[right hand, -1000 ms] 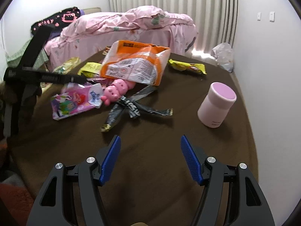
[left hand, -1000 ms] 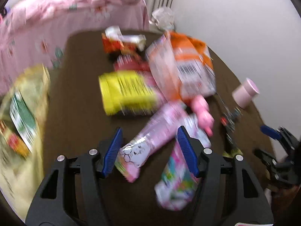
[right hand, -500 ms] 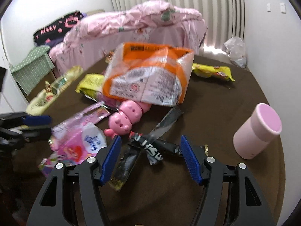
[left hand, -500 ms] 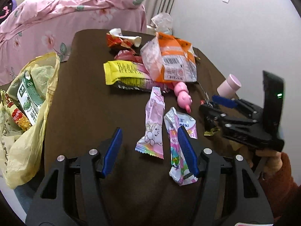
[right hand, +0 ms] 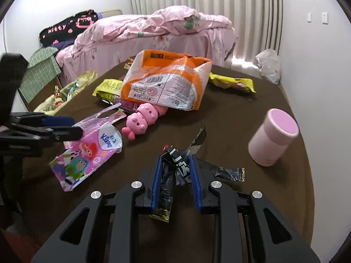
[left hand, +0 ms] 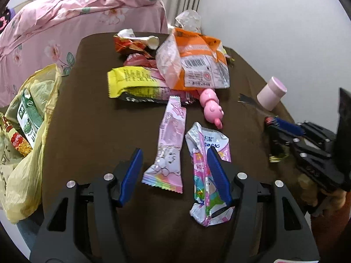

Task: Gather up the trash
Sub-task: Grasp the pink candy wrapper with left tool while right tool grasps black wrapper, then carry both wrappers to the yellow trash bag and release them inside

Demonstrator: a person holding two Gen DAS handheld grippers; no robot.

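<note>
My left gripper [left hand: 175, 175] hovers over the brown table [left hand: 98, 131], its jaws closing slowly. A long pink wrapper [left hand: 171, 144] lies between its fingers, not touched by the pads. A crumpled Kleenex tissue pack [left hand: 206, 149] lies partly under the right finger. My right gripper [right hand: 175, 184] is closing on a black foil wrapper [right hand: 175, 164]. Both pads touch it and it bunches up between them. A yellow plastic bag [left hand: 33, 131] holding trash hangs at the table's left edge.
An orange bag [left hand: 193, 65], a yellow wrapper [left hand: 131, 83] and red wrappers [left hand: 129, 46] lie at the far side. A pink toy [right hand: 142, 118] and a pink cup [right hand: 274, 138] stand near the right gripper. A pink bed [right hand: 153, 28] lies beyond the table.
The right gripper moved forward over the black wrapper and its jaws closed around it, crumpling it. The left gripper drew back from the pink wrapper and its jaws narrowed slightly.
</note>
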